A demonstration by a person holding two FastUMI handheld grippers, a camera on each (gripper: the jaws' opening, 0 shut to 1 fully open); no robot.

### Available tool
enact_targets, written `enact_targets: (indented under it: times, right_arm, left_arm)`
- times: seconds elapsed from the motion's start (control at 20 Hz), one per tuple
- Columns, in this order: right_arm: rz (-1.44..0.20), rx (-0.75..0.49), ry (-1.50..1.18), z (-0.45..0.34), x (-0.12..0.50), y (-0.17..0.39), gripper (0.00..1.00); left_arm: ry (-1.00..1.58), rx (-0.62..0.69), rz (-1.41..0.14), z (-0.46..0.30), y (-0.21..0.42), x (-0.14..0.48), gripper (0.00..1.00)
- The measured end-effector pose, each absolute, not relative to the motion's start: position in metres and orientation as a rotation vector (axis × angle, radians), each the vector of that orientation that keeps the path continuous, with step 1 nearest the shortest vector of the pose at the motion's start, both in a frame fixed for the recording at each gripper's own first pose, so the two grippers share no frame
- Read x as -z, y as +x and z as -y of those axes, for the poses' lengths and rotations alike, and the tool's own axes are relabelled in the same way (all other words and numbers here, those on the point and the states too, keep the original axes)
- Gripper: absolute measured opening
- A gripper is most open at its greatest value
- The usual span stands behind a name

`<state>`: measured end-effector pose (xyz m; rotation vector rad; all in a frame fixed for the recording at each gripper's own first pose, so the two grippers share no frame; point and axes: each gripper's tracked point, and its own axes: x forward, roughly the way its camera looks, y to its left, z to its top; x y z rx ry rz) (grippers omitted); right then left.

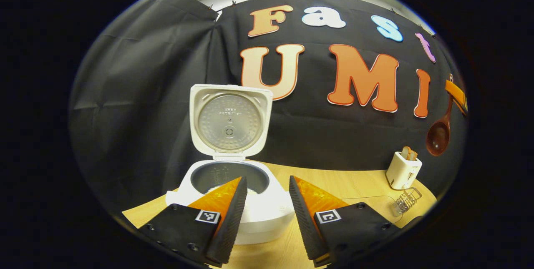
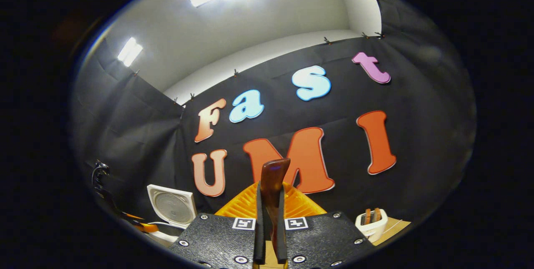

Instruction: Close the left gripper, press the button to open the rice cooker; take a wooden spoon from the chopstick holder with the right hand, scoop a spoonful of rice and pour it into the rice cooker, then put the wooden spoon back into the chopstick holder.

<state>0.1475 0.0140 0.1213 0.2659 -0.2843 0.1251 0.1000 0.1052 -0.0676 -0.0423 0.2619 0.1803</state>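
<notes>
Wooden spoon point(image 2: 273, 194), glossy brown, pinched by right gripper point(image 2: 271, 235); left gripper point(image 1: 267, 214) spread; cooker point(image 1: 233, 185) lid up at 12 o'clock.

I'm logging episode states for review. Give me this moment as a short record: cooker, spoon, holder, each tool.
cooker: on the table, lid upright and open, some white rice in the pot
spoon: held in the air, bowl end down, above the holder
holder: white, on the table right of the cooker, holds other wooden utensils
left tool: open, in front of the cooker, holds nothing
right tool: shut on the spoon's handle
wire basket: on the table by the holder
</notes>
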Motion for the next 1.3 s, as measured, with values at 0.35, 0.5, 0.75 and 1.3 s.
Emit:
enact_targets:
  times: [0.35,0.5,0.75,1.3]
  right_arm:
    - [0.156,-0.010,0.351,0.052,-0.058,0.154,0.11]
    - [0.102,0.031,0.386,0.070,-0.023,0.159,0.11]
    - [0.013,0.092,0.460,0.088,0.032,0.172,0.11]
    - [-0.100,0.232,0.577,0.111,0.114,0.191,0.11]
  left_arm:
    - [-0.028,-0.159,-0.287,-0.082,0.109,0.078,0.69]
    - [-0.018,-0.165,-0.312,-0.080,0.111,0.089,0.69]
    - [-0.009,-0.170,-0.344,-0.078,0.113,0.101,0.67]
    - [-0.003,-0.197,-0.375,-0.089,0.118,0.117,0.69]
